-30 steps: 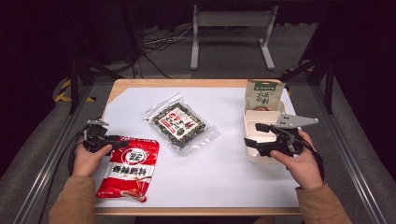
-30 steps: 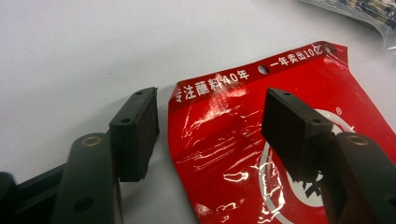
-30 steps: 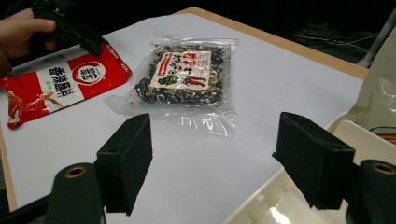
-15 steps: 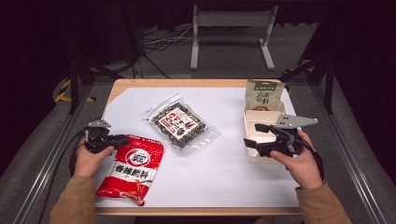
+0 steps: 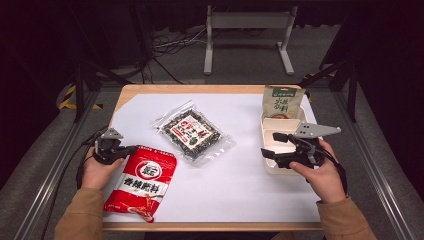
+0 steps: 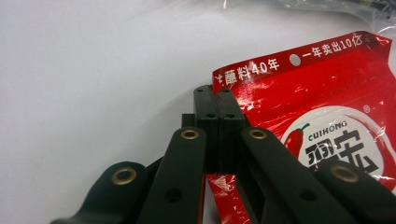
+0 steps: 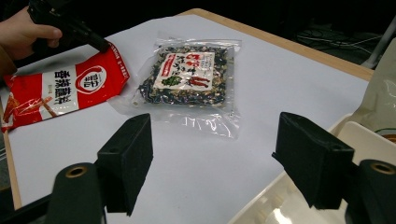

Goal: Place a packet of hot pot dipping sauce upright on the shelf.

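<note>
**A:** What is the left gripper (image 5: 131,149) doing?

**B:** Its jaws have just been closing, and in the left gripper view they are pressing together on the top left corner of the red chilli sauce packet (image 6: 322,116). The packet is lying flat at the near left of the table, its seam pinched between the pads.

**A:** And the right gripper (image 7: 219,158)?

**B:** It is hovering with its jaws wide apart and nothing between them, over the near edge of the cream tray (image 5: 270,131) at the right side.

**A:** So which step is in hand?

**B:** The person seems to be taking hold of the packet, probably to carry it to the tray. The next move is likely calling for a lift that keeps the thin corner from slipping out, since the rest of the packet will be hanging and sagging.

**A:** What is lying around it?

**B:** A clear bag of dark dried spices (image 5: 194,133) is resting mid-table, and a pale green-labelled pouch (image 5: 281,102) is standing at the tray's far end. White paper (image 5: 240,180) is covering the wooden table (image 5: 150,90). Beyond it, the room is staying dark, with cables and a grey metal stand (image 5: 247,37) on the floor.
</note>
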`<move>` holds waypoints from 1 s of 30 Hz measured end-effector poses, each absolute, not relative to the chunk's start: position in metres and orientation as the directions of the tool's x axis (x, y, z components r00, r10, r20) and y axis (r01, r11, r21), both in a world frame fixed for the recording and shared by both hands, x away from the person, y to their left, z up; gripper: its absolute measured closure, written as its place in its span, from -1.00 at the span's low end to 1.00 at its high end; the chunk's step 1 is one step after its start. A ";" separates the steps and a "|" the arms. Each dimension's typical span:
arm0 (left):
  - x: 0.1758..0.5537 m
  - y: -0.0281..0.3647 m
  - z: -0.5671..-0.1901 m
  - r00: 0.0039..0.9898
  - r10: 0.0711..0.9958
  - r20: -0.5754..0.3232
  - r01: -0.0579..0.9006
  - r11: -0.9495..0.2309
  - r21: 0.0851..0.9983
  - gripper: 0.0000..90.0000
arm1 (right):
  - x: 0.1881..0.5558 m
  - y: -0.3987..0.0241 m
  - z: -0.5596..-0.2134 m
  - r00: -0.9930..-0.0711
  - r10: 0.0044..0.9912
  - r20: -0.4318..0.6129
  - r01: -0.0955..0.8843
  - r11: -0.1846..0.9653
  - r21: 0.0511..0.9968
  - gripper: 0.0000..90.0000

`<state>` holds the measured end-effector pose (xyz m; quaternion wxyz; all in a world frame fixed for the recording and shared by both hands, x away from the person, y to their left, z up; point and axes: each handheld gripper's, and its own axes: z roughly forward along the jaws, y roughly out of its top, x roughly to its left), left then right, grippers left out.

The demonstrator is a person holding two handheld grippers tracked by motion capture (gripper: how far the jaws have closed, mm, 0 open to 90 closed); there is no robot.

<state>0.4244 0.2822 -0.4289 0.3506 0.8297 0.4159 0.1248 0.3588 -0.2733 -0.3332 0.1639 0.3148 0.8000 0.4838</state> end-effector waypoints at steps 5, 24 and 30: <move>0.419 0.286 -0.421 0.617 0.781 -0.096 0.598 -0.386 0.702 1.00 | 0.358 -0.273 -0.334 -0.751 0.659 0.040 0.343 0.337 0.877 -0.26; 0.390 0.293 -0.368 0.633 0.771 -0.066 0.498 -0.340 0.798 1.00 | 0.353 -0.255 -0.330 -0.804 0.589 0.085 0.334 0.329 0.883 0.14; 0.381 0.288 -0.354 0.640 0.768 -0.035 0.462 -0.348 0.816 1.00 | 0.350 -0.245 -0.328 -0.811 0.577 0.095 0.341 0.335 0.879 0.14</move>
